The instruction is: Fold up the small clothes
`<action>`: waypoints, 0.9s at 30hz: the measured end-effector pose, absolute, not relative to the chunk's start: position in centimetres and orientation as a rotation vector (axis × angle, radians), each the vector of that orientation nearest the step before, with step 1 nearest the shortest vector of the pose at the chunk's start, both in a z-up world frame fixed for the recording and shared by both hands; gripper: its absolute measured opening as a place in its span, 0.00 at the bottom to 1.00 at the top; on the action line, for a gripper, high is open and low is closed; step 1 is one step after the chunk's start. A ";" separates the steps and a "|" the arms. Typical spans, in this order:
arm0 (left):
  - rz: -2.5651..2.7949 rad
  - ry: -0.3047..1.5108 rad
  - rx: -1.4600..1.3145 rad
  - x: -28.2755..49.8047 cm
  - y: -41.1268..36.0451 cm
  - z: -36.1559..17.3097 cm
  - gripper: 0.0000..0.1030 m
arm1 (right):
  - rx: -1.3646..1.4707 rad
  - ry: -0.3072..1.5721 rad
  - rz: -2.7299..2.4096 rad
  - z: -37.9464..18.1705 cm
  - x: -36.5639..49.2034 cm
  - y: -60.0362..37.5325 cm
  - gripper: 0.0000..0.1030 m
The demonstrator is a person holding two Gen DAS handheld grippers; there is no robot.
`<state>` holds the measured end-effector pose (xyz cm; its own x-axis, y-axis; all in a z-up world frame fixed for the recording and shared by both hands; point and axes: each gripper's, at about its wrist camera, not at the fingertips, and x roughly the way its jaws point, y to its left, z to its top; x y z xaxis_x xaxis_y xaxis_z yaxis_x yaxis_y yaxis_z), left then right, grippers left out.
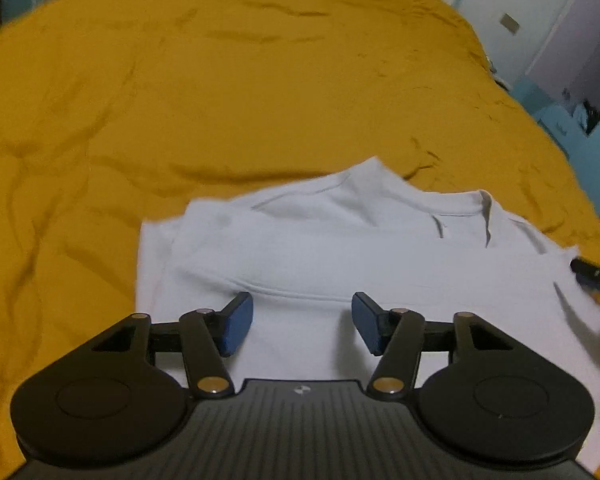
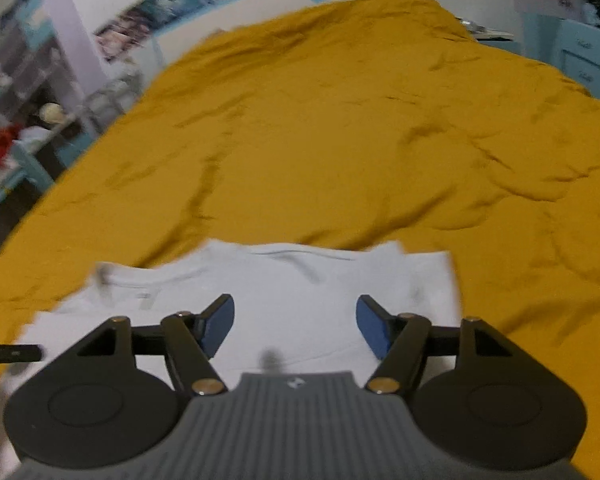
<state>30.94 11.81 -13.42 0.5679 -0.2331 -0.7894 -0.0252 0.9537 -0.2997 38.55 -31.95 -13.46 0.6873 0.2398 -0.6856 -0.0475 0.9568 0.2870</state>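
I hold both tools tilted down over the bed, side by side. My left gripper (image 1: 302, 326) hangs above a pale blue-white cotton T-shirt (image 1: 340, 248), its blue-padded fingers (image 1: 236, 326) standing well apart with nothing between them but the cloth lying below. My right gripper (image 2: 296, 326) is in the same pose, jaws parted wide and empty, over the same shirt (image 2: 300, 300).

The shirt lies flat and partly folded on a wrinkled mustard-yellow bedspread (image 1: 180, 100), directly under and just ahead of both pairs of jaws. Its ribbed neckline (image 1: 460, 204) sits ahead and to the right of my left jaws, and ahead and to the left of my right jaws, so the collar points away from me; the folded bundle's long axis runs crosswise to my fingers. Whether either set of pads touches the fabric, I cannot tell. The black tip of my right tool (image 1: 592, 274) shows at the right edge of the left view.
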 end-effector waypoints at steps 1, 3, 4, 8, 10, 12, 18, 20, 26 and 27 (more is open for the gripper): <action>-0.132 0.966 -0.316 30.9 12.3 -13.9 0.61 | 0.293 0.815 0.166 -14.2 38.9 -32.8 0.60; -0.152 0.956 -0.318 30.5 13.0 -14.4 0.55 | 0.356 0.830 0.158 -15.2 39.0 -34.1 0.51; -0.156 0.948 -0.328 30.3 13.3 -14.4 0.51 | 0.380 0.826 0.154 -15.6 38.9 -34.5 0.48; -0.147 0.934 -0.393 29.5 15.3 -14.7 0.30 | 0.433 0.811 0.147 -15.9 38.8 -35.2 0.47; -0.142 0.936 -0.431 29.1 16.4 -14.9 0.26 | 0.455 0.812 0.143 -15.9 38.8 -35.5 0.47; -0.147 0.944 -0.444 29.1 17.1 -14.9 0.23 | 0.488 0.803 0.134 -15.5 38.5 -35.8 0.47; -0.121 0.920 -0.356 27.5 15.7 -11.9 0.49 | 0.505 0.784 0.024 -13.8 37.4 -35.6 0.63; -0.124 0.859 -0.316 26.0 14.5 -9.9 0.68 | 0.476 0.754 0.089 -12.5 37.2 -33.8 0.63; -0.212 0.807 -0.253 23.9 11.4 -7.9 0.76 | 0.575 0.750 0.335 -10.0 39.9 -26.2 0.63; -0.201 0.810 -0.230 23.9 11.0 -8.2 0.76 | 0.585 0.762 0.360 -10.2 40.8 -24.7 0.62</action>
